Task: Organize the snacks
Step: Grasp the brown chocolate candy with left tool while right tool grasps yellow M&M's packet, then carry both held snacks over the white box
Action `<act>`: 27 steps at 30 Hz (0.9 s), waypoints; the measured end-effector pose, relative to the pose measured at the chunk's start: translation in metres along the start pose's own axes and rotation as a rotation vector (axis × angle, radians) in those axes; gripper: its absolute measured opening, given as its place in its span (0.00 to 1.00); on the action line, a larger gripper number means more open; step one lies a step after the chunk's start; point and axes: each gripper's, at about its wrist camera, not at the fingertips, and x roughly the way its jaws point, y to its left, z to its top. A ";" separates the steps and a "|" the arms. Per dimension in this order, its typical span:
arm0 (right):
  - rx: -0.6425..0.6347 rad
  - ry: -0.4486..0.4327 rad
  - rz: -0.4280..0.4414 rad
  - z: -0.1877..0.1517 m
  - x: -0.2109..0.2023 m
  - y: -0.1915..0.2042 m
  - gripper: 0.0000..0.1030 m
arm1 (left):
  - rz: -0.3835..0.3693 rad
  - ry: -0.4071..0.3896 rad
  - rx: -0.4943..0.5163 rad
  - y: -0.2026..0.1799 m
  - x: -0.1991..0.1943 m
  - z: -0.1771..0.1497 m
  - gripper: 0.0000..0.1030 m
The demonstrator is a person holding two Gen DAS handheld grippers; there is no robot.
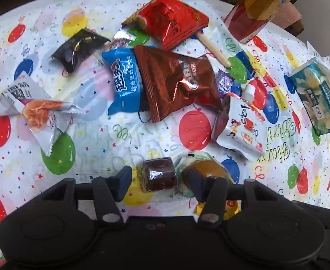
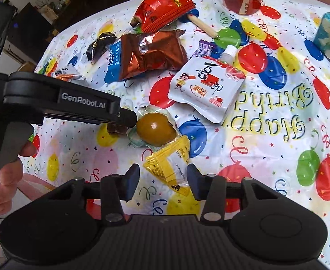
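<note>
Snacks lie scattered on a balloon-print tablecloth point(image 1: 97, 139). My left gripper point(image 1: 158, 180) is open around a dark brown wrapped candy roll point(image 1: 159, 176); its right finger rests against a packed brown egg point(image 1: 206, 168). The right wrist view shows that left gripper point(image 2: 122, 118) from the side, low over the brown roll point(image 2: 116, 129) beside the egg point(image 2: 155, 130). My right gripper point(image 2: 163, 180) is open around a yellow sachet point(image 2: 169, 168). Further off lie a copper foil bag point(image 1: 178, 83), a blue packet point(image 1: 125, 78), a red bag point(image 1: 171, 20) and a white pouch point(image 2: 206, 86).
A black packet point(image 1: 79, 49) and a white-orange wrapper point(image 1: 38, 112) lie at the left. A teal tissue pack point(image 1: 318, 94) sits at the right, a red-yellow carton point(image 1: 252, 11) at the back. A person's fingers point(image 2: 9, 175) hold the left gripper's handle.
</note>
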 end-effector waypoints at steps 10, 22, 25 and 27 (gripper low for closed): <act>0.006 -0.006 -0.018 0.001 0.004 -0.002 0.27 | -0.025 0.002 -0.034 0.007 0.006 0.001 0.34; 0.000 -0.026 -0.014 -0.011 -0.016 0.002 0.23 | -0.047 -0.034 -0.036 0.014 -0.017 -0.009 0.30; -0.002 -0.044 -0.017 -0.015 -0.029 0.004 0.23 | -0.065 -0.052 -0.030 0.015 -0.031 -0.013 0.30; -0.002 -0.060 -0.019 -0.017 -0.040 0.005 0.23 | -0.068 -0.063 -0.024 0.016 -0.041 -0.016 0.30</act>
